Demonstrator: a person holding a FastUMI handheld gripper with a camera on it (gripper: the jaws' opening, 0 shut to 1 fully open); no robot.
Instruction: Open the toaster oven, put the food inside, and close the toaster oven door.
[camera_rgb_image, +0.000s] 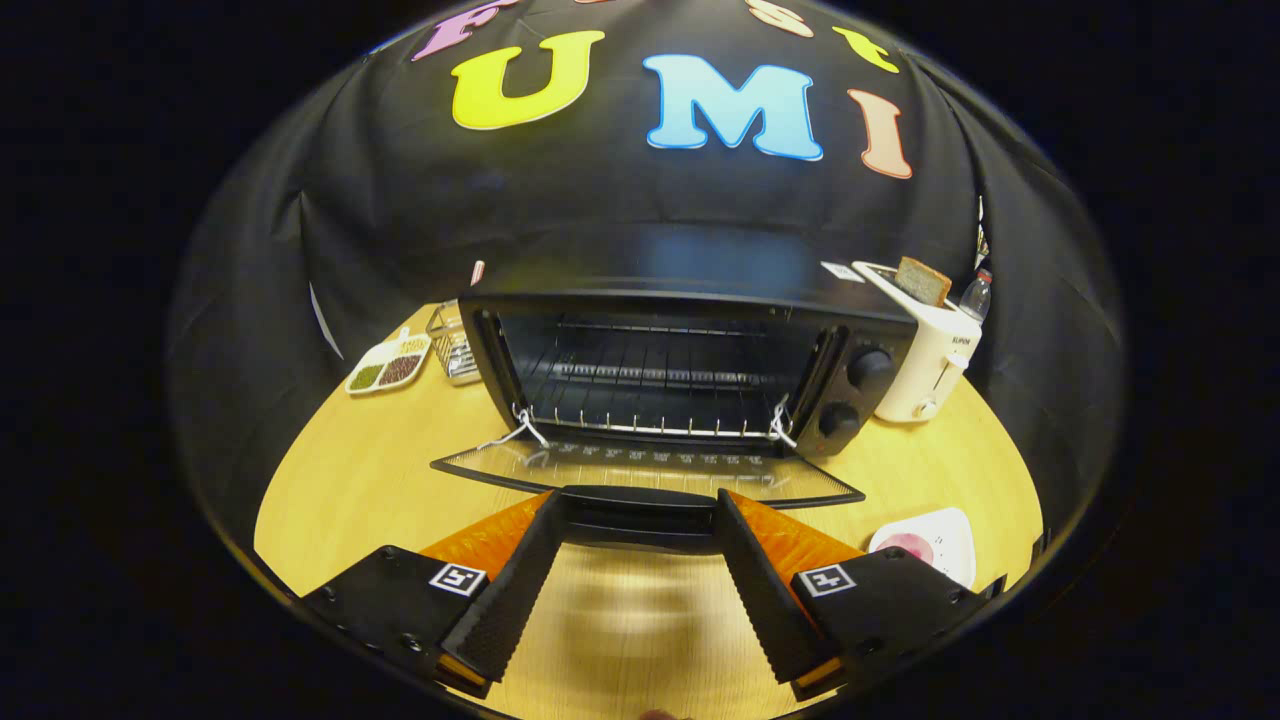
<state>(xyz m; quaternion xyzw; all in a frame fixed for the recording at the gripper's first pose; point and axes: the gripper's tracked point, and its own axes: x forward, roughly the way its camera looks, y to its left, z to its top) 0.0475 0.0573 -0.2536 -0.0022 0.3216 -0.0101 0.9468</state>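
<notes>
The black toaster oven (690, 370) stands open on the wooden table (360, 480), its wire rack (650, 375) bare. Its glass door (650, 465) lies folded down flat toward me. The door's black handle (640, 515) sits between my fingertips. My gripper (640, 505) is open wide, its two black ribbed fingers (520, 580) flanking the handle's ends; I cannot tell whether they touch it. A white plate with a pink piece of food (925, 545) rests on the table just right of my right finger.
A white toaster (930, 360) holding a slice of bread (922, 280) stands right of the oven, with a bottle (977, 295) behind it. Left of the oven are a wire basket (452, 345) and a divided dish of grains (388, 365).
</notes>
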